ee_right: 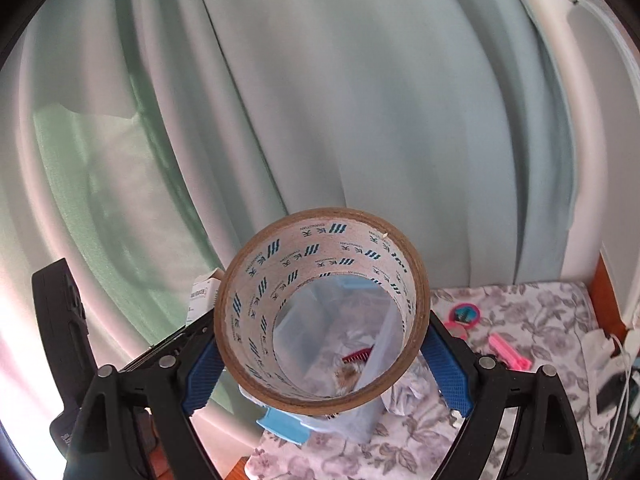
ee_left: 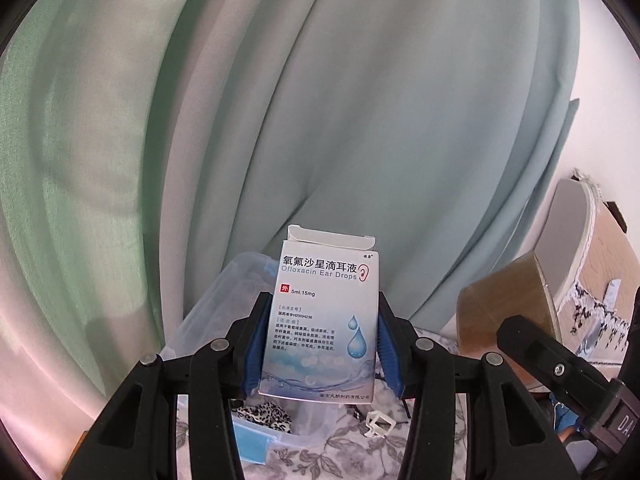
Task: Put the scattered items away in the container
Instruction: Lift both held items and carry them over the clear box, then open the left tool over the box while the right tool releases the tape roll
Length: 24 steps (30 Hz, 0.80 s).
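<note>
Pale green curtains [ee_left: 320,120] fill the upper part of both views, above a counter [ee_right: 520,312] covered in a grey floral cloth. At lower centre of the left wrist view, the left tool [ee_left: 320,344] is closed on a white and blue box of ear drops [ee_left: 324,316], held upright with its top flap open, blue pads pressing its two sides. Behind and below the box sits the clear plastic container [ee_left: 208,320] with a blue latch; a leopard-print item [ee_left: 266,416] lies inside it. At lower centre of the right wrist view, the right tool [ee_right: 320,344] is clamped on a roll of brown tape [ee_right: 320,312], and the container [ee_right: 360,420] shows through and under the roll's core. A pink round item [ee_right: 464,314] and a pink clip [ee_right: 510,354] lie on the cloth at lower right.
</note>
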Each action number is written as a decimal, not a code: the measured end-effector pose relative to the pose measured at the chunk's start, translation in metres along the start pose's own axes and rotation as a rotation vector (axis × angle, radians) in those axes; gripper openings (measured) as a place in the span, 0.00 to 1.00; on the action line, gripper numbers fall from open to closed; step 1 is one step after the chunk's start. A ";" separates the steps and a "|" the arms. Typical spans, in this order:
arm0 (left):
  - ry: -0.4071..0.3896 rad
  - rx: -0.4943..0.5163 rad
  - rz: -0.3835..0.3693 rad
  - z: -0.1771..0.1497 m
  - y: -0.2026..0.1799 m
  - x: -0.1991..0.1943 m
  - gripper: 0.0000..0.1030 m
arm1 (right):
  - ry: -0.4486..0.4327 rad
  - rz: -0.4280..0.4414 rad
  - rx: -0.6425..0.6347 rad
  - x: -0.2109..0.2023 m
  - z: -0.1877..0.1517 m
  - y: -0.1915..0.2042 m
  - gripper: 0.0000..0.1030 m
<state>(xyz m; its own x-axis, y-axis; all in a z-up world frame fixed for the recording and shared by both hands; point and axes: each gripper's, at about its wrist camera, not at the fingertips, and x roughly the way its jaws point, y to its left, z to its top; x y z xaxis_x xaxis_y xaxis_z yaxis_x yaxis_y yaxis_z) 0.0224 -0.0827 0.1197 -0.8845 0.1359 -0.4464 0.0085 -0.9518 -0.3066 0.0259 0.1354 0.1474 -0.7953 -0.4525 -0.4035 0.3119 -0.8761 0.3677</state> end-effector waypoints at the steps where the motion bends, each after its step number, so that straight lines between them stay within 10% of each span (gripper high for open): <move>1: 0.005 0.000 0.004 0.002 0.004 0.003 0.48 | 0.003 0.002 -0.001 0.005 0.002 0.004 0.88; 24: 0.135 -0.087 0.136 -0.011 0.086 0.075 0.48 | 0.208 0.045 -0.043 0.116 -0.025 0.037 0.88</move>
<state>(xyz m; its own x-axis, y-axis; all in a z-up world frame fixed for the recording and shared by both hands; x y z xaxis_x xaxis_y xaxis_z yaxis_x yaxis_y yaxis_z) -0.0379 -0.1514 0.0510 -0.8022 0.0490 -0.5951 0.1691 -0.9372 -0.3051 -0.0419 0.0465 0.0929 -0.6568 -0.5118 -0.5537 0.3702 -0.8586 0.3545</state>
